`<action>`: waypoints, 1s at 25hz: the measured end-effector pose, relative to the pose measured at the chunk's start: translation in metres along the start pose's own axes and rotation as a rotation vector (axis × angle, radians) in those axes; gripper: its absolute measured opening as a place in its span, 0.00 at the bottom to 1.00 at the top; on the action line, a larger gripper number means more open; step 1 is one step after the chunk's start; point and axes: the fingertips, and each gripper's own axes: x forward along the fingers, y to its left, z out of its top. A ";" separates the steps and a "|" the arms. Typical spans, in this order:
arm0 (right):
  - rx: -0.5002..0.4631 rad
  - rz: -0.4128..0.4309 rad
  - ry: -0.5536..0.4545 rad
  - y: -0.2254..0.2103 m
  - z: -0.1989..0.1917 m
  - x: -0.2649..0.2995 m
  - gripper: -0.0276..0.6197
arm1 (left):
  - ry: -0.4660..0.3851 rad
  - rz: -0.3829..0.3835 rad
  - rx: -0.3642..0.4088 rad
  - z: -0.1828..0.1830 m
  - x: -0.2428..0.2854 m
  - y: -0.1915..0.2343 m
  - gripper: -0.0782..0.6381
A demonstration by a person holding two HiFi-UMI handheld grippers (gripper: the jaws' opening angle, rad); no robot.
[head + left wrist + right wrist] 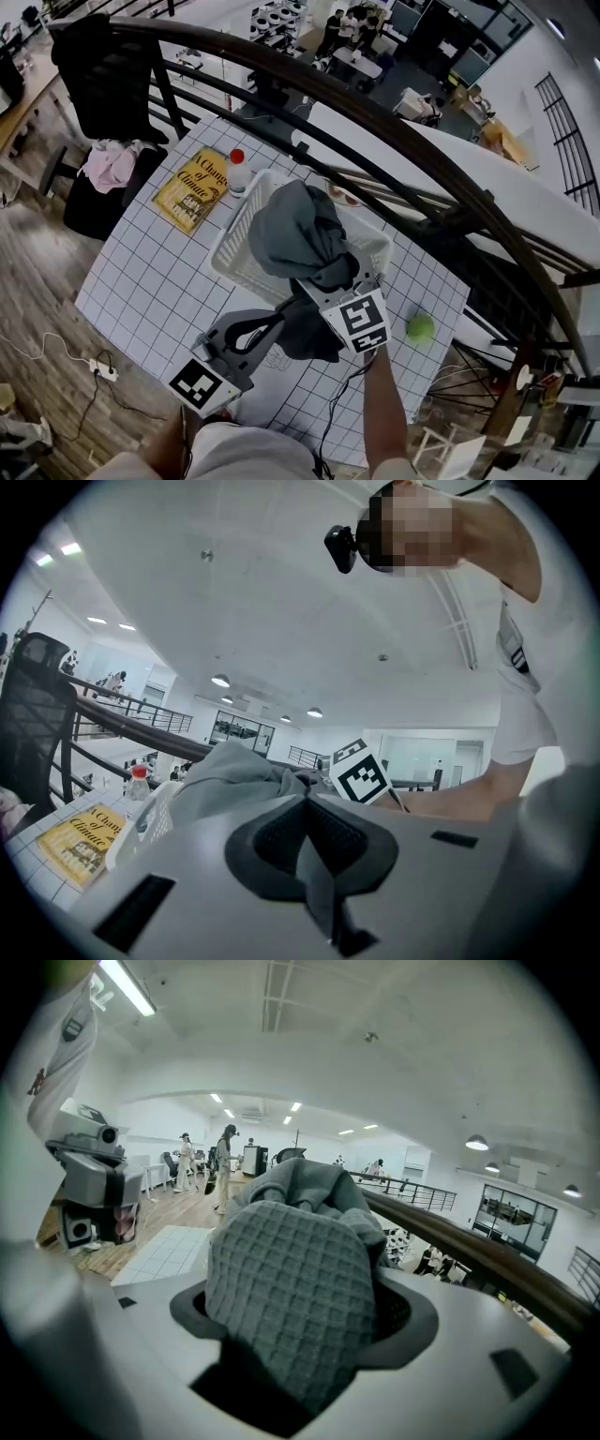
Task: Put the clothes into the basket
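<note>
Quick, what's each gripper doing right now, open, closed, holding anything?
Left gripper: closed on a thin fold of the grey waffle-knit garment.
Right gripper: closed on a thick bunch of the same garment.

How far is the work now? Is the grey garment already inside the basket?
Nothing looks finished yet. In hand: the right gripper and the left gripper are both shut on the grey garment, bunched above the basket, with one end hanging outside its near rim. Left: lower it in and release. A pink cloth on the chair may follow.
</note>
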 end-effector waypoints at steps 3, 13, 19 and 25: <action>-0.006 0.047 0.043 0.001 -0.015 0.017 0.60 | 0.008 0.009 -0.010 -0.006 0.004 0.008 0.12; -0.084 0.171 0.189 0.015 -0.054 0.071 0.60 | 0.021 0.032 -0.035 -0.015 0.007 0.025 0.12; -0.101 0.206 0.262 0.018 -0.078 0.088 0.60 | 0.033 0.040 -0.049 -0.022 0.005 0.027 0.12; -0.154 0.252 0.320 0.026 -0.101 0.097 0.61 | 0.046 0.044 -0.050 -0.027 0.009 0.030 0.12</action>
